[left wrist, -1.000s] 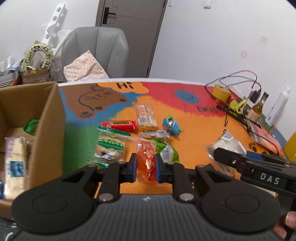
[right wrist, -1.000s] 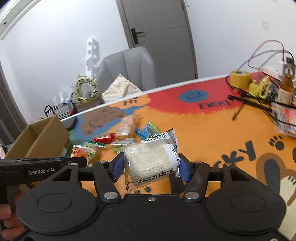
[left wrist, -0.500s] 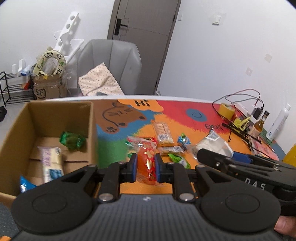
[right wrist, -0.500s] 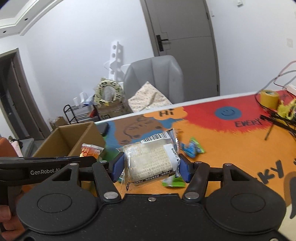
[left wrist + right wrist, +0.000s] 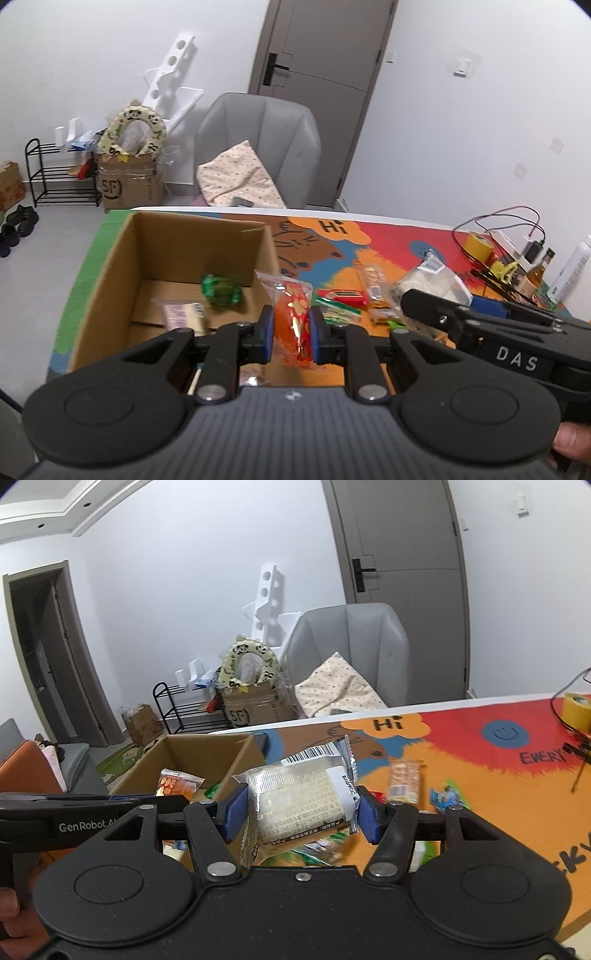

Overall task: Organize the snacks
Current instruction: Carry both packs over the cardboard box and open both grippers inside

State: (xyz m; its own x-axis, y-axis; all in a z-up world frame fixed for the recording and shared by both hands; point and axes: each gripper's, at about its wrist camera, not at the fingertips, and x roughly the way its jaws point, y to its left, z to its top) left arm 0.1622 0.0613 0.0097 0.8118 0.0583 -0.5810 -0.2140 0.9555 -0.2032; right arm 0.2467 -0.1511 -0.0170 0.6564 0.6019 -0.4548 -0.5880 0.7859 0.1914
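Note:
My left gripper (image 5: 291,338) is shut on an orange-red snack packet (image 5: 293,317) and holds it above the near right rim of the open cardboard box (image 5: 192,236). A green packet (image 5: 221,291) and a pale wrapped bar (image 5: 184,315) lie in the box. My right gripper (image 5: 299,812) is shut on a clear packet of pale cake with a barcode (image 5: 301,801), held above the table right of the box (image 5: 207,749). The left gripper with its packet shows in the right wrist view (image 5: 177,784). Loose snacks lie on the mat, among them a red bar (image 5: 341,295) and a biscuit packet (image 5: 402,782).
The table wears a colourful cartoon mat (image 5: 480,738). At its right end are yellow tape (image 5: 478,247), cables, a small brown bottle (image 5: 535,273) and a white bottle (image 5: 570,273). A grey chair (image 5: 258,147) with a cushion stands behind the table.
Both grippers have moved left toward the box, each carrying its packet. The box now fills more of both views, and the loose snacks have slid to the right.

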